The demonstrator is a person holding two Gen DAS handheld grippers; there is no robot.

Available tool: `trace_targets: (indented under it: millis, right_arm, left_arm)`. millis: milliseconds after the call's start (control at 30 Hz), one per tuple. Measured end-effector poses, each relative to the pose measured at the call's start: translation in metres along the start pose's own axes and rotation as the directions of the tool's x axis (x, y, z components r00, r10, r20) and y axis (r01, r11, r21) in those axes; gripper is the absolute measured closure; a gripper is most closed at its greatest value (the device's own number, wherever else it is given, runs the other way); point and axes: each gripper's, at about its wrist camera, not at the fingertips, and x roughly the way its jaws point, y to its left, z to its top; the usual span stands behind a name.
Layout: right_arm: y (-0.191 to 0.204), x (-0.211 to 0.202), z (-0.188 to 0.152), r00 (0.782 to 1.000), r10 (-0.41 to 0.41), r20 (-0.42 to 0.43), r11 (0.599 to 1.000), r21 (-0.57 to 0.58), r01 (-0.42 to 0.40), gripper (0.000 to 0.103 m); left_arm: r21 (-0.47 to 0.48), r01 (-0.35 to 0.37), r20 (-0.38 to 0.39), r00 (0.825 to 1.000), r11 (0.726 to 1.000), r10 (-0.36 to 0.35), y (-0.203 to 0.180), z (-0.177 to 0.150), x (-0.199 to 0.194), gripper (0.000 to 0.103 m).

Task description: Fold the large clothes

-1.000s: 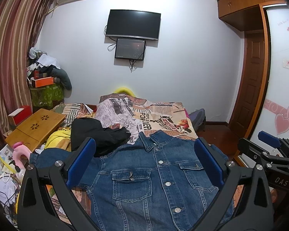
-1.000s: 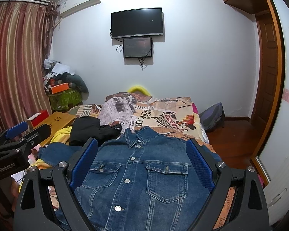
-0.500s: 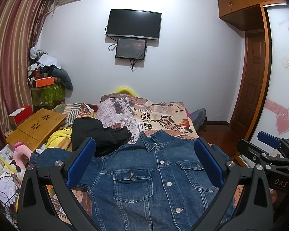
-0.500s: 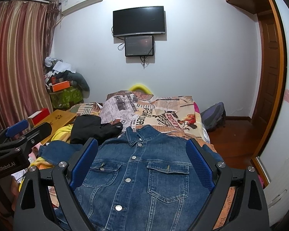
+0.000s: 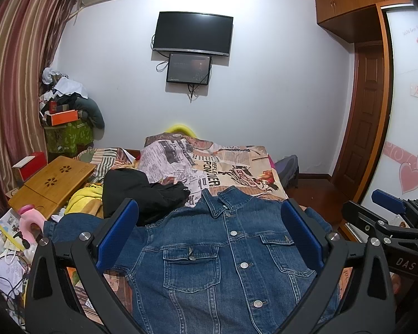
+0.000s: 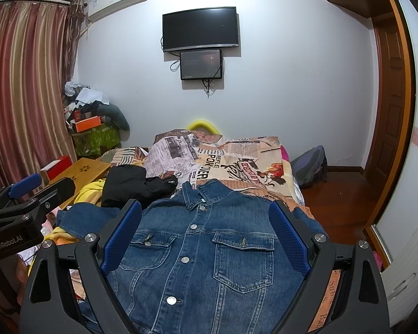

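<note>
A blue denim jacket (image 5: pixel 223 256) lies flat on the bed, front up and buttoned, collar pointing away; it also shows in the right wrist view (image 6: pixel 209 250). One sleeve (image 5: pixel 78 228) stretches out to the left. My left gripper (image 5: pixel 209 222) is open and empty, held above the jacket's chest. My right gripper (image 6: pixel 204 220) is open and empty, also above the chest. The right gripper shows at the right edge of the left wrist view (image 5: pixel 387 222); the left gripper shows at the left edge of the right wrist view (image 6: pixel 28 200).
A black garment (image 5: pixel 142 192) lies beside the jacket's left shoulder. The newspaper-print bedcover (image 5: pixel 209 164) spreads beyond. A wooden lap tray (image 5: pixel 53 183), yellow cloth (image 5: pixel 83 197) and clutter lie left. A backpack (image 6: pixel 312 167) and wooden door (image 5: pixel 365 111) stand right.
Both grippers have drifted slightly; the jacket sits a touch lower in both views. Nothing was taken hold of and the jacket has not moved.
</note>
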Motion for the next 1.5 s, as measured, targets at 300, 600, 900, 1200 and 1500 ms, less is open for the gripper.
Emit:
trace_targets:
  millis: [300, 600, 900, 1200, 1500]
  right_arm:
    - [-0.001, 0.003, 0.002, 1.000, 0.001, -0.009, 1.000, 0.004, -0.001, 0.012]
    - [-0.002, 0.006, 0.002, 1.000, 0.002, -0.014, 1.000, 0.000, -0.002, 0.012]
    - [-0.003, 0.012, 0.003, 1.000, -0.004, -0.029, 1.000, 0.009, 0.004, 0.012]
    - [-0.006, 0.032, 0.000, 0.997, -0.022, -0.072, 1.000, 0.005, 0.022, 0.012]
    - [-0.016, 0.088, -0.015, 0.983, -0.062, -0.174, 0.998, 0.020, 0.067, 0.012]
  left_arm:
    - [-0.005, 0.002, -0.007, 1.000, 1.000, -0.002, 0.000, -0.001, 0.002, 0.000]
    - [0.003, -0.003, -0.014, 1.000, 1.000, 0.003, 0.001, 0.000, 0.006, 0.000]
    - [-0.014, -0.006, -0.023, 1.000, 1.000, 0.005, 0.006, -0.001, 0.012, 0.000]
    - [-0.039, -0.079, -0.030, 0.997, 0.996, 0.078, 0.033, 0.000, 0.036, 0.000]
    - [-0.093, -0.271, -0.093, 0.960, 0.958, 0.262, 0.108, -0.003, 0.086, 0.000]
